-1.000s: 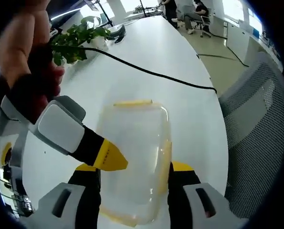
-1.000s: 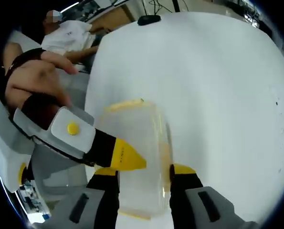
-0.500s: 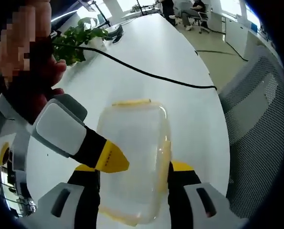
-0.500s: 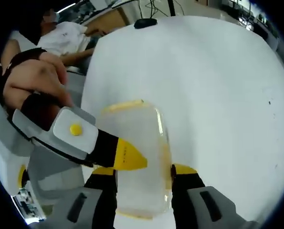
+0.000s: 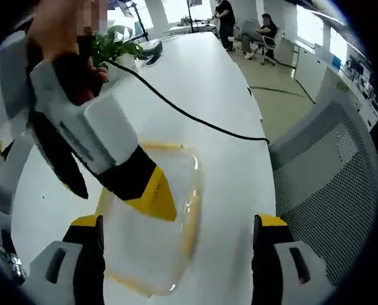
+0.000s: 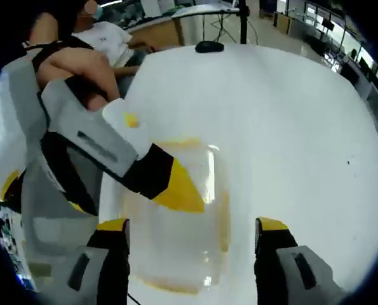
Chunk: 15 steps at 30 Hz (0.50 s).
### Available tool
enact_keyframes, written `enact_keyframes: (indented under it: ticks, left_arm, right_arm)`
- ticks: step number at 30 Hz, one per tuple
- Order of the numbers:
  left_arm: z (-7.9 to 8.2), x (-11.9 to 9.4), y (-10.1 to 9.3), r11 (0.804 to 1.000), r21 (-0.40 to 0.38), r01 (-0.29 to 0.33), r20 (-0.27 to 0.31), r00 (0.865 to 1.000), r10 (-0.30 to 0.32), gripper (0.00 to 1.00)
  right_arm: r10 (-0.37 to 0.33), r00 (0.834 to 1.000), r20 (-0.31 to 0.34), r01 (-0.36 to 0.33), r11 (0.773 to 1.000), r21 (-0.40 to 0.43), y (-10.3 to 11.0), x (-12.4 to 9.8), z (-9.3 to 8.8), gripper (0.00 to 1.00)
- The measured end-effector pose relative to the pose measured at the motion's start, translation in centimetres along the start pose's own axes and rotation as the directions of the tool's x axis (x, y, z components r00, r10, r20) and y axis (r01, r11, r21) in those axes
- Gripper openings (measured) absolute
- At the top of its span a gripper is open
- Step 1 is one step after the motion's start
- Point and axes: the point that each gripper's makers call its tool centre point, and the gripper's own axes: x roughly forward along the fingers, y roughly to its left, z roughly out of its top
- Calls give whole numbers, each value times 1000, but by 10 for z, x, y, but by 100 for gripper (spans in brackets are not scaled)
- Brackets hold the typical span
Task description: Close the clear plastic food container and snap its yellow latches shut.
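Note:
The clear plastic container [image 5: 147, 254] lies on the white table [image 5: 208, 76] with yellow latches along its far end [image 5: 163, 146] and right side [image 5: 192, 219]. My left gripper [image 5: 179, 225] is open, its jaws wide on either side of the container and clear of it. The right gripper's yellow fingertip [image 5: 152, 194] reaches in from the left over the lid. In the right gripper view the container [image 6: 176, 251] sits between my open right gripper [image 6: 192, 229], and the left gripper's yellow fingertip [image 6: 176, 187] hangs over the lid. I cannot tell whether the latches are snapped.
A black cable [image 5: 195, 117] crosses the table beyond the container, and a potted plant [image 5: 112, 41] stands at the far left. A grey mesh chair [image 5: 328, 165] stands off the table's right edge. A black object [image 6: 209, 46] lies at the far edge, near a seated person [image 6: 106, 35].
Both pairs of jaws have spread wide from close against the container's sides. Each opposite gripper now looms larger and higher over the lid.

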Motion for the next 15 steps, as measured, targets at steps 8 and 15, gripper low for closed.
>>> enact_keyframes:
  ticks: [8, 15]
  left_arm:
    - [-23, -12, 15, 998, 67, 10, -33, 999, -8, 99]
    - [-22, -23, 28, 999, 23, 47, 29, 998, -47, 99]
  right_arm:
    - [-90, 996, -4, 90, 996, -16, 17, 0, -10, 100]
    - [-161, 987, -10, 161, 987, -1, 25, -3, -17, 100]
